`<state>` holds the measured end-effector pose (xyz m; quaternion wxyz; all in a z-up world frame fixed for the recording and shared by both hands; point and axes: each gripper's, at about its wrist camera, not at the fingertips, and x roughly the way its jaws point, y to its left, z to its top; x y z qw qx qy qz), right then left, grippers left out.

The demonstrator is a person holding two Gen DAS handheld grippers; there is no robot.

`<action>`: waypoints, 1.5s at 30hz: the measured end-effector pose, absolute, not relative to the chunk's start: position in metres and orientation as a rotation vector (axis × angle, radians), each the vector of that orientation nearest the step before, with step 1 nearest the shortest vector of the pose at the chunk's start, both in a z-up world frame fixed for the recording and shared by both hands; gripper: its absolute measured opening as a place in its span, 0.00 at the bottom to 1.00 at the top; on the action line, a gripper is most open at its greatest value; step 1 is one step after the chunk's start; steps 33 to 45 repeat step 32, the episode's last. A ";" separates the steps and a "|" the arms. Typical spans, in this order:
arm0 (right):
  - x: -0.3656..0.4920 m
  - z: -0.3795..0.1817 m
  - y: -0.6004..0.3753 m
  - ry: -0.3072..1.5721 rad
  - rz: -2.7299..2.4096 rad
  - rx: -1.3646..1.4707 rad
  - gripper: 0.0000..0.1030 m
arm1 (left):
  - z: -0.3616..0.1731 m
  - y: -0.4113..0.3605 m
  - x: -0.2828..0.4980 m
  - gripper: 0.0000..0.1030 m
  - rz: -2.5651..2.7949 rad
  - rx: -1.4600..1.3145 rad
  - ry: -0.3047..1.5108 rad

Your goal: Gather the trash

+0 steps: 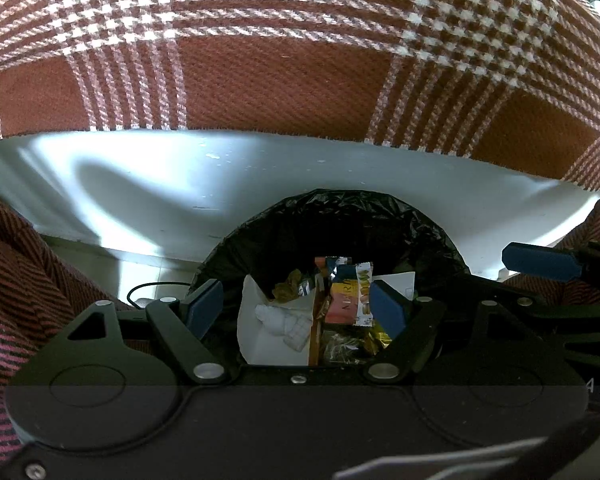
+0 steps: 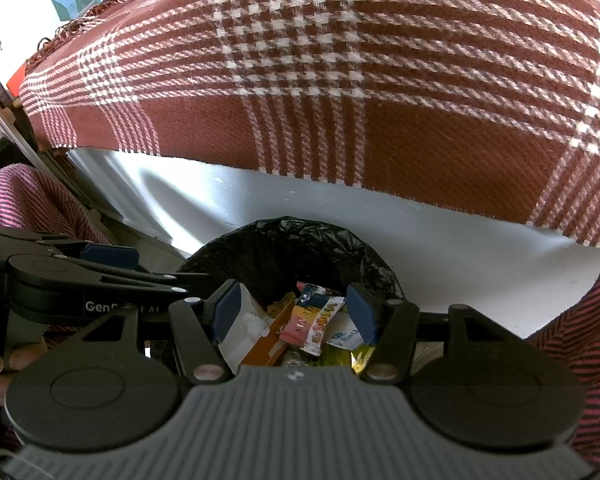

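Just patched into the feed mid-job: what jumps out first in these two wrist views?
The red-and-white plaid blanket fills the upper half of both views, draped over a white surface. Below it, centred, sits a black-lined trash bin holding wrappers, notably a colourful snack wrapper, and crumpled white tissue. The left gripper and right gripper both hang open above the bin, holding nothing.

Left gripper (image 1: 298, 308): matte black body, two angled black link arms on silver pivot screws, blue rectangular pads (image 1: 206, 306), and round embossed discs on either side. White letters "AS" show at its right edge. Right gripper (image 2: 296, 312): same black linkage and blue pads (image 2: 228, 312), with a ribbed grey cover plate (image 2: 300, 420) at the centre. Seen from the right wrist, the left unit bears white lettering "Gen". Clothing (image 2: 40, 200): pink-and-black striped knit.
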<state>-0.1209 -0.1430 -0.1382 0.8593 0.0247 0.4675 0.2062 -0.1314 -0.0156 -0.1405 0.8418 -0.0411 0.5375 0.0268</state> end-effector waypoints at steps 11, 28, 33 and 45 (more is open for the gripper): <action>-0.121 -0.138 -0.142 0.984 0.430 0.055 0.69 | -0.141 -0.015 -0.131 0.77 0.056 -0.086 1.136; -0.121 -0.138 -0.143 0.983 0.431 0.054 0.69 | -0.141 -0.014 -0.131 0.80 0.053 -0.089 1.132; -0.121 -0.137 -0.143 0.983 0.430 0.054 0.69 | -0.140 -0.013 -0.131 0.80 0.053 -0.097 1.129; -0.121 -0.137 -0.143 0.983 0.430 0.054 0.69 | -0.140 -0.013 -0.131 0.80 0.053 -0.097 1.129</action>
